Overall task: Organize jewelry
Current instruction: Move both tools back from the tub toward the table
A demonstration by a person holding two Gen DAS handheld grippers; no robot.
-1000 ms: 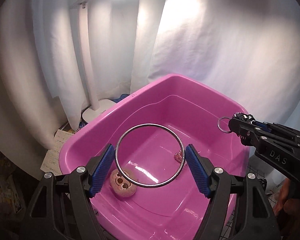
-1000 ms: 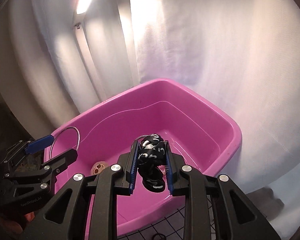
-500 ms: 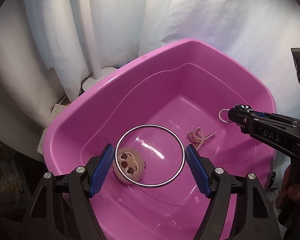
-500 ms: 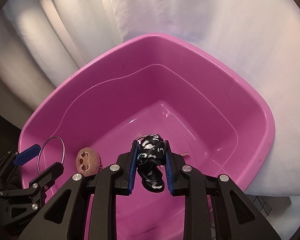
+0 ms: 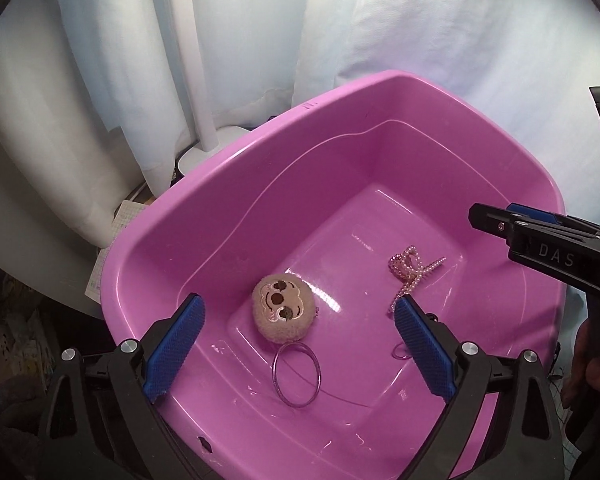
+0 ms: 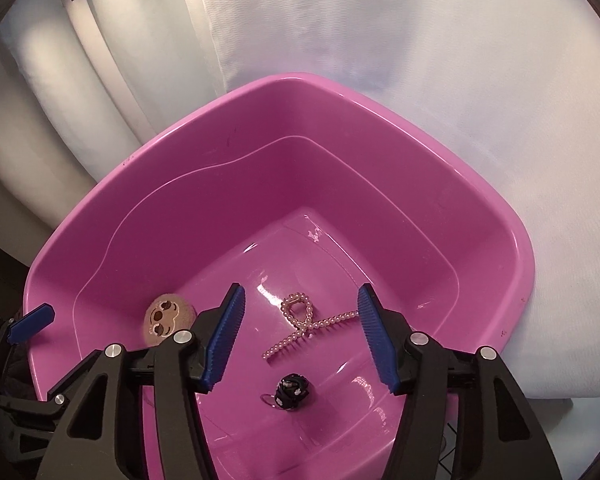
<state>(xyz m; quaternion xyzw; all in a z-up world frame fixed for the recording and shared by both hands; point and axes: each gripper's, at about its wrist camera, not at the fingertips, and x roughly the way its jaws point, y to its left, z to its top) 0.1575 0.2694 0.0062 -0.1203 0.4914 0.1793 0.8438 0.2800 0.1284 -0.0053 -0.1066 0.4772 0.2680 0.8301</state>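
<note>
A pink plastic tub (image 5: 228, 184) (image 6: 180, 152) holds the jewelry. In the left wrist view, a silver bangle (image 5: 296, 374) lies on the tub floor below a round beige sloth-face charm (image 5: 282, 308), with a pearl hair clip (image 5: 410, 270) to the right. My left gripper (image 5: 298, 350) is open and empty above the bangle. In the right wrist view, my right gripper (image 6: 300, 336) is open and empty over the pearl clip (image 6: 306, 320); a black-and-white key ring charm (image 6: 290, 396) lies below it. The sloth charm (image 6: 166, 316) sits at left.
White curtains (image 5: 440, 40) hang behind the tub. A white lamp stand (image 5: 188, 60) with its base stands behind the tub's left corner. Papers (image 5: 112, 240) lie at the tub's left. The right gripper's arm (image 5: 548, 248) reaches over the tub's right rim.
Both grippers opened. The bangle dropped from the left gripper to the tub floor. The black-and-white charm dropped from the right gripper into the tub. Both cameras tilted further down.
</note>
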